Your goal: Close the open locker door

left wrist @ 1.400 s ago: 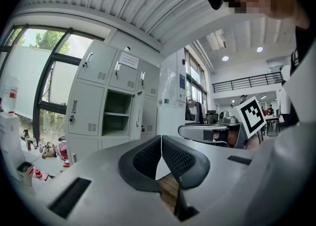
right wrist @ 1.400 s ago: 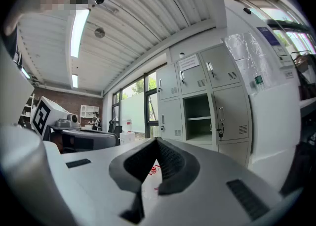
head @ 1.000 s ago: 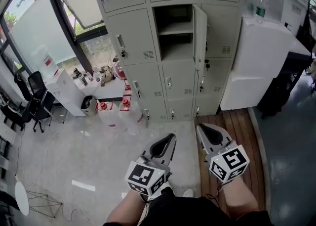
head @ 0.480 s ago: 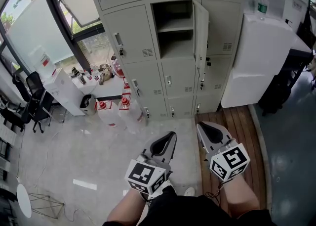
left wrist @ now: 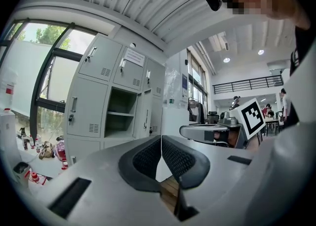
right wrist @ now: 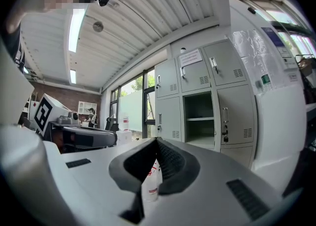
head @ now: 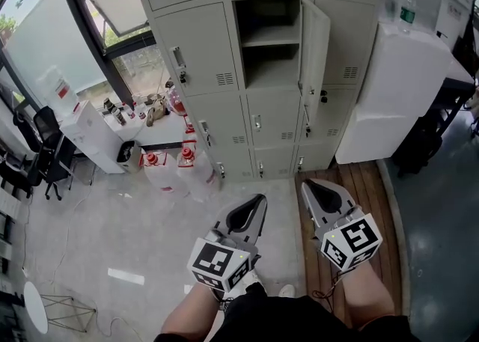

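**Locker door ajar, both grippers clenched**

In the head view, the locker door (head: 315, 40) stands swung out on its right-hand hinges beside a shelved compartment (head: 269, 41). It is well apart from the left gripper (head: 257, 200) and right gripper (head: 309, 183), which are held low over the floor (head: 112, 213). The gripper views show the jaws plainly: each pair pressed together, holding nothing. They also catch a paper notice (right wrist: 190, 58) on the locker above, which is cut off in the head view.
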Demonstrator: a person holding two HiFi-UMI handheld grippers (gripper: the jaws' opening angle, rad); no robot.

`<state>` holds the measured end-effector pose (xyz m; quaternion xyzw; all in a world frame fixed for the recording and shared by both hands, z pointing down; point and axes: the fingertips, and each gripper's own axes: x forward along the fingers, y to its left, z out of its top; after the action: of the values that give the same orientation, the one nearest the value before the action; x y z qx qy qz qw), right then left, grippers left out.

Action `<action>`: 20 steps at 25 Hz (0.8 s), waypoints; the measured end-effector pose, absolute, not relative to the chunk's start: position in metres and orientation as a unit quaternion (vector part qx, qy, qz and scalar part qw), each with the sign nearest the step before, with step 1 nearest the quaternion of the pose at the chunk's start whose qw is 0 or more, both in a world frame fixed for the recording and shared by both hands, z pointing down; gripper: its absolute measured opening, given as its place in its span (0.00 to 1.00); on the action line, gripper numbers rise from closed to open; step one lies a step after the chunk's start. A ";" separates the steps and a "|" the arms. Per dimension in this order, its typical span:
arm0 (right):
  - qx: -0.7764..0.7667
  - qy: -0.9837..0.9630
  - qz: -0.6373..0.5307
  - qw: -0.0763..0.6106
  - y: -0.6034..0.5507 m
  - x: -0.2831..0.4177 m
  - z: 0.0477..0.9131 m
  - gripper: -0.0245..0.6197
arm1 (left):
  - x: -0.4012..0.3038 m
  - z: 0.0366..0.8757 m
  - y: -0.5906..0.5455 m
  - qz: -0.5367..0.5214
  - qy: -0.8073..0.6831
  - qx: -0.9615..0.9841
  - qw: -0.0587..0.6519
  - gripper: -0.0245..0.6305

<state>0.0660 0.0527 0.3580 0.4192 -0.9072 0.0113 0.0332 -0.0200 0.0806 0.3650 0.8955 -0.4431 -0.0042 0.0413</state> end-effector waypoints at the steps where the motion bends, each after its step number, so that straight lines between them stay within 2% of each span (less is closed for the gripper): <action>1: 0.421 -0.906 0.012 0.035 0.048 0.065 0.358 0.12 | -0.022 0.365 0.077 -0.004 -0.442 0.896 0.042 0.07; 20: 0.472 -0.881 0.025 0.029 -0.034 0.037 0.357 0.12 | -0.060 0.370 -0.002 -0.003 -0.406 0.912 0.056 0.07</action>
<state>0.0367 -0.0337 0.3571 0.4716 -0.8810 0.0247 0.0289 -0.0600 -0.0018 0.3698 0.9122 -0.4058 -0.0033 0.0562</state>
